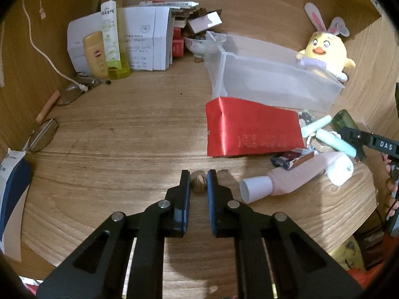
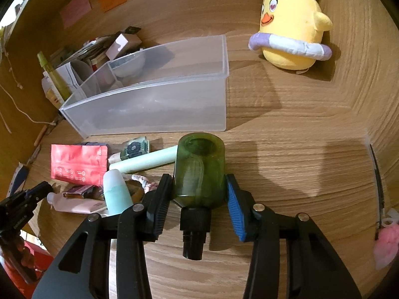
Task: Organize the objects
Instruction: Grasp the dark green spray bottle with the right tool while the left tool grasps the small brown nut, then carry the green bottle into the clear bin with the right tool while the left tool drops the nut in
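My left gripper (image 1: 198, 178) is shut on a small brown walnut (image 1: 198, 184), low over the wooden desk. My right gripper (image 2: 199, 182) is shut on a green translucent bottle (image 2: 199, 172) with a black cap pointing back toward the camera; the bottle also shows at the right edge of the left wrist view (image 1: 343, 119). An empty frosted plastic bin (image 2: 154, 104) stands just beyond the bottle, also seen in the left wrist view (image 1: 274, 82). A red pouch (image 1: 251, 129), a pink tube (image 1: 296, 177) with a white cap and mint tubes (image 2: 144, 162) lie between the grippers.
A yellow chick plush (image 2: 291, 27) sits behind the bin on the right. Spray bottles (image 1: 111, 30), white paper boxes (image 1: 147, 39), a bowl (image 1: 202, 44), glasses (image 1: 42, 134) and a white cable (image 1: 42, 49) crowd the back left. Wooden walls enclose the desk.
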`<state>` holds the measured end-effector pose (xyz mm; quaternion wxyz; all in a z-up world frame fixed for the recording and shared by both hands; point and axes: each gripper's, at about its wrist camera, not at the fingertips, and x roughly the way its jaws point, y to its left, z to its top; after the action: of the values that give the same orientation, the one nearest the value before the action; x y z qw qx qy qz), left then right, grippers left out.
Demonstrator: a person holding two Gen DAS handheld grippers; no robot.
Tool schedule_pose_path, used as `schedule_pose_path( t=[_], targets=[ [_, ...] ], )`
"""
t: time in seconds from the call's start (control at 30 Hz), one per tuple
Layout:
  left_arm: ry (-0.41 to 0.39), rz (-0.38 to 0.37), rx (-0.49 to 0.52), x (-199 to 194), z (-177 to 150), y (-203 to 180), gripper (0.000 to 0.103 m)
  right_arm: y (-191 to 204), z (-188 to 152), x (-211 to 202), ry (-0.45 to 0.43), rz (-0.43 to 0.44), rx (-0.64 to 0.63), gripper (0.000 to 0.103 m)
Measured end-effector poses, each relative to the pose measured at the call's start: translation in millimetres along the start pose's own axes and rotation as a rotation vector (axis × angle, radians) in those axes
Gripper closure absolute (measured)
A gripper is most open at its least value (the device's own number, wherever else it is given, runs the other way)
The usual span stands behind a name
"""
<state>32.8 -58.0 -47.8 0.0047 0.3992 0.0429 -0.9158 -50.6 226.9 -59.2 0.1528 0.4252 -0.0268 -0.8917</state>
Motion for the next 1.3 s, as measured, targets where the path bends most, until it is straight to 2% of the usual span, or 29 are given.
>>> schedule_pose_path(
  t=[0.37, 0.7, 1.3],
  targets=[
    [-0.096, -0.018, -0.02, -11.6, 29.2, -6.4, 0.091, 0.0, 12.1, -33.7, -0.109, 0.014, -0.009, 0.063],
    [-0.18, -0.049, 0.008, -17.4, 66.5, -27.3, 0.091, 2.0, 34.9, -48.5, -0.195, 0.032, -0.023, 0.063],
    [-0.232, -0.099, 0.022, -6.5, 135.4, -46.7, 0.091, 4.5, 92.1, -39.0, -0.24, 0.09, -0.07, 0.063]
  ],
)
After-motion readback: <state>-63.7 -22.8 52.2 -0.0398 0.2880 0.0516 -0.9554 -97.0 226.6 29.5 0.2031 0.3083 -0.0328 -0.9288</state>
